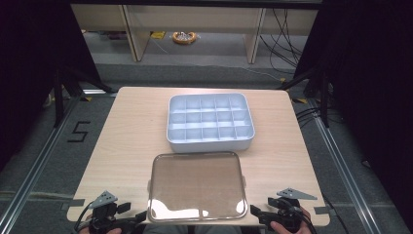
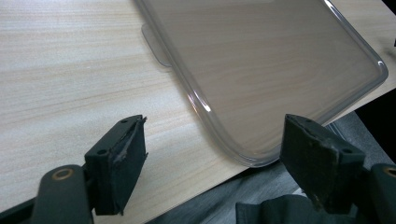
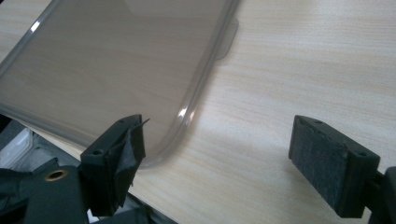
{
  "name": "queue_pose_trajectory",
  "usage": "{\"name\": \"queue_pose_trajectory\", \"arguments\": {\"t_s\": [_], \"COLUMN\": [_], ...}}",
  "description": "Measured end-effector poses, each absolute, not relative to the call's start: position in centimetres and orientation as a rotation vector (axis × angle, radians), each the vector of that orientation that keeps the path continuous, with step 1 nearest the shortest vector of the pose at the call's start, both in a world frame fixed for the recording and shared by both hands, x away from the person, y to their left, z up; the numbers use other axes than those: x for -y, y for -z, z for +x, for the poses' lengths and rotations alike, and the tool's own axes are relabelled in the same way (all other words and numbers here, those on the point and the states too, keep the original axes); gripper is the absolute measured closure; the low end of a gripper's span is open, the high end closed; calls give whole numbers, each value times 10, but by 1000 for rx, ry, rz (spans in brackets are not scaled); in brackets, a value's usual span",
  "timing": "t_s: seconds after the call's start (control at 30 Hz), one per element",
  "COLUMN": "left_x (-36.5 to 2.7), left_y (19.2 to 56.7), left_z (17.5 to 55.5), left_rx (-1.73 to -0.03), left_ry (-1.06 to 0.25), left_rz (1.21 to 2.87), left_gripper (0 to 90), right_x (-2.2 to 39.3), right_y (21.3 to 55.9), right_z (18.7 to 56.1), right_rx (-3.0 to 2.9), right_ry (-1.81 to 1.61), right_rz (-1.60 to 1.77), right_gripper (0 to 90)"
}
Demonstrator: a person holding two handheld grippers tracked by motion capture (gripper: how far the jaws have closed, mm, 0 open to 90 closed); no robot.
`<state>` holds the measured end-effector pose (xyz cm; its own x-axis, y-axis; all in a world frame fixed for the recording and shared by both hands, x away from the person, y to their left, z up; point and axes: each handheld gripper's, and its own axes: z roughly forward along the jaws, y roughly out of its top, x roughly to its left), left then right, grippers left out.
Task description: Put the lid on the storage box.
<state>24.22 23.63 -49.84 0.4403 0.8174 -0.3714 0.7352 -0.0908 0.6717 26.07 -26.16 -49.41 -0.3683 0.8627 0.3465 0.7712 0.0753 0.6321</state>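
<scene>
A clear plastic lid (image 1: pixel 197 187) lies flat on the wooden table (image 1: pixel 131 136), and its near edge reaches just past the table's front edge. Behind it stands a pale blue box (image 1: pixel 209 141) divided into several empty compartments. My left gripper (image 1: pixel 134 214) is at the lid's near left corner, open, its jaws either side of that corner (image 2: pixel 217 128) without touching the lid (image 2: pixel 271 51). My right gripper (image 1: pixel 258 214) is open at the near right corner (image 3: pixel 219 126), with the lid (image 3: pixel 112 60) by its left jaw. A small tab (image 3: pixel 229 39) sticks out from the lid's side.
The table's side edges lie close to each gripper. Dark floor with a painted "5" (image 1: pixel 78 131) is on the left, cables (image 1: pixel 282 44) trail at the back right, and a yellow ring-shaped object (image 1: pixel 184 37) lies on the floor beyond the table.
</scene>
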Motion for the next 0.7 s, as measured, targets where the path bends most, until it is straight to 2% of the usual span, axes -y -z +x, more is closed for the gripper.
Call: {"name": "queue_pose_trajectory", "arguments": {"t_s": [0.47, 0.7], "left_x": [-232, -226], "left_y": [500, 501], "left_z": [249, 268], "left_rx": [-1330, -1352], "left_ry": [-115, -103], "left_rz": [1816, 1802], "left_gripper": [219, 224], "right_x": [262, 261], "right_y": [496, 500], "right_z": [269, 294], "right_rx": [-2194, -2122], "right_ry": [-1296, -1384], "right_rz": [1704, 1820], "right_gripper": [226, 253]}}
